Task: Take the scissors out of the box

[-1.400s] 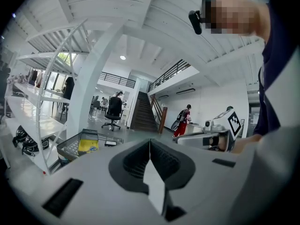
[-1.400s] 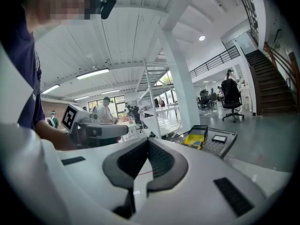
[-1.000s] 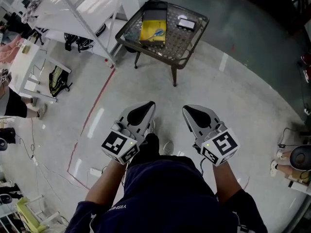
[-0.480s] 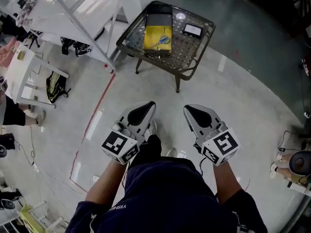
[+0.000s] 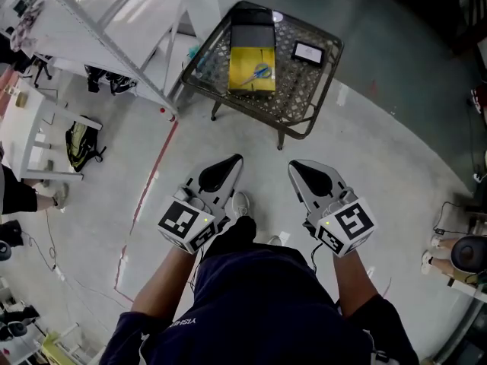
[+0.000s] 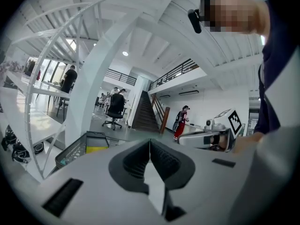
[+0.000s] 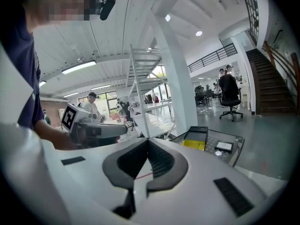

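Observation:
A yellow box (image 5: pixel 253 69) lies open on a small mesh-topped table (image 5: pixel 304 90) well ahead of me, its dark lid (image 5: pixel 252 34) folded back behind it. Blue-handled scissors (image 5: pixel 259 72) rest inside the box. The box also shows small and distant in the left gripper view (image 6: pixel 97 148) and in the right gripper view (image 7: pixel 194 144). My left gripper (image 5: pixel 235 160) and right gripper (image 5: pixel 294 165) are held side by side near my body, far short of the table. Both are shut with nothing between their jaws.
A dark tablet-like device (image 5: pixel 308 52) lies on the table to the right of the box. White shelving (image 5: pixel 106 21) stands at the left beside the table. A red line (image 5: pixel 148 185) runs along the grey floor. A backpack (image 5: pixel 76 144) sits at far left.
The table with the box has drifted rightward and slightly nearer in the head view as I walk toward it. Both grippers keep their pose, shut.

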Demonstrator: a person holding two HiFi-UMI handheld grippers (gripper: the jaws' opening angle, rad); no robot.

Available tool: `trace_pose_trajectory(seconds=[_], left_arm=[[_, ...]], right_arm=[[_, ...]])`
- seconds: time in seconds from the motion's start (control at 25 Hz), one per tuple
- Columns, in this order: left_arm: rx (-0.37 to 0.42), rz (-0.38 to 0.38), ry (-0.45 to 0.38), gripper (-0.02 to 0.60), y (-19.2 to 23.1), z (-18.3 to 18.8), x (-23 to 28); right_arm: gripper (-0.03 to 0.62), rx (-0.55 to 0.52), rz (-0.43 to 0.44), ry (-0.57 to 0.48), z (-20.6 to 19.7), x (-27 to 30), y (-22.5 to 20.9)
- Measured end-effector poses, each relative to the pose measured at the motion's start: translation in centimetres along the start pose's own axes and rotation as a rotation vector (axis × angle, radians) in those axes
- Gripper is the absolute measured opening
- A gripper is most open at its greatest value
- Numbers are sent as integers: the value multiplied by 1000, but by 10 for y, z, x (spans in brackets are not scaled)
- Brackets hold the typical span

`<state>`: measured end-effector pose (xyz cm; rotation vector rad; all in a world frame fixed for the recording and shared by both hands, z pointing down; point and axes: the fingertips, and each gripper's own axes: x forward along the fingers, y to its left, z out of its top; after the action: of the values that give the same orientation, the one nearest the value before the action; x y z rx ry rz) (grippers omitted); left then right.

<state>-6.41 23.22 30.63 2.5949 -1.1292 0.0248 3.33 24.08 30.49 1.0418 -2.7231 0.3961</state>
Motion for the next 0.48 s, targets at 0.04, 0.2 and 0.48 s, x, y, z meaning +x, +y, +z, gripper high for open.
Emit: trace_pose_trajectory(seconds=[0.04, 0.2, 0.48], left_arm=[[-3, -1, 5, 26, 8, 2, 1], [-10, -10, 13, 26, 38, 12, 9], [-9, -15, 13, 26, 84, 24, 21]], right_arm=[[14, 1, -2, 2, 3, 8, -2], [14, 3, -11, 4, 15, 37, -12], [14, 4, -35, 3, 29, 78, -31]])
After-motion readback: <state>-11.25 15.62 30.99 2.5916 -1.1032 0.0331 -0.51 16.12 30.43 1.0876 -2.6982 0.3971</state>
